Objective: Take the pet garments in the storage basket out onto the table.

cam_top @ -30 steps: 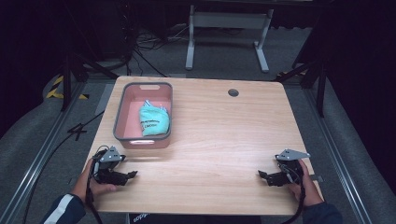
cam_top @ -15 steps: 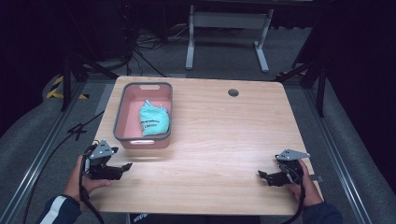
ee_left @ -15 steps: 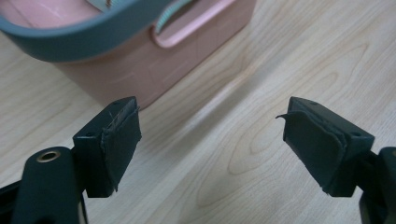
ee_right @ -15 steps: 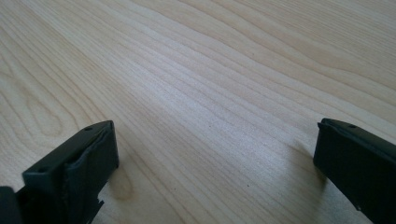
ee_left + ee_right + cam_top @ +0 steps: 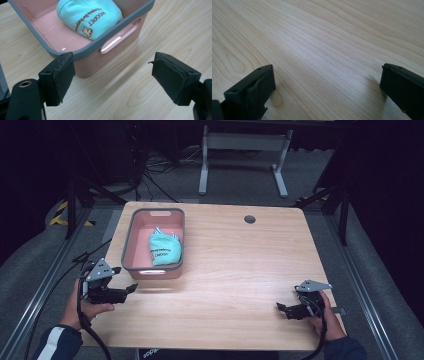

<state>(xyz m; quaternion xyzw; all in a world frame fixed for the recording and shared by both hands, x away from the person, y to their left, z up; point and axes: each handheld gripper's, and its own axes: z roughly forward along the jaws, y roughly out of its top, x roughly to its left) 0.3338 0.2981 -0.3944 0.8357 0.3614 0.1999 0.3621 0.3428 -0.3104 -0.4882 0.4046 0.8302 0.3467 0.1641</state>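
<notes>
A pink basket [image 5: 131, 240] with a grey rim stands on the left half of the wooden table [image 5: 240, 270]. A folded teal cloth [image 5: 165, 249] with printed lettering lies inside it. My left gripper [image 5: 126, 279] hovers open at the table's front left corner, just short of the basket's near wall. In the left gripper view the jaws of that gripper [image 5: 113, 75] stand wide apart with nothing between them, the basket [image 5: 120, 32] and cloth [image 5: 87, 15] just beyond. My right gripper [image 5: 286, 302] rests low at the front right, and in the right gripper view it [image 5: 327, 85] is open over bare wood.
A dark round cable hole [image 5: 249, 219] sits near the table's far edge. Beyond the table a grey metal stand [image 5: 240, 150] stands on a dark floor with cables. Metal rails run along both sides of the table.
My left hand has lifted its gripper off the table and drifted a little toward the left edge. The right gripper has stayed put.
</notes>
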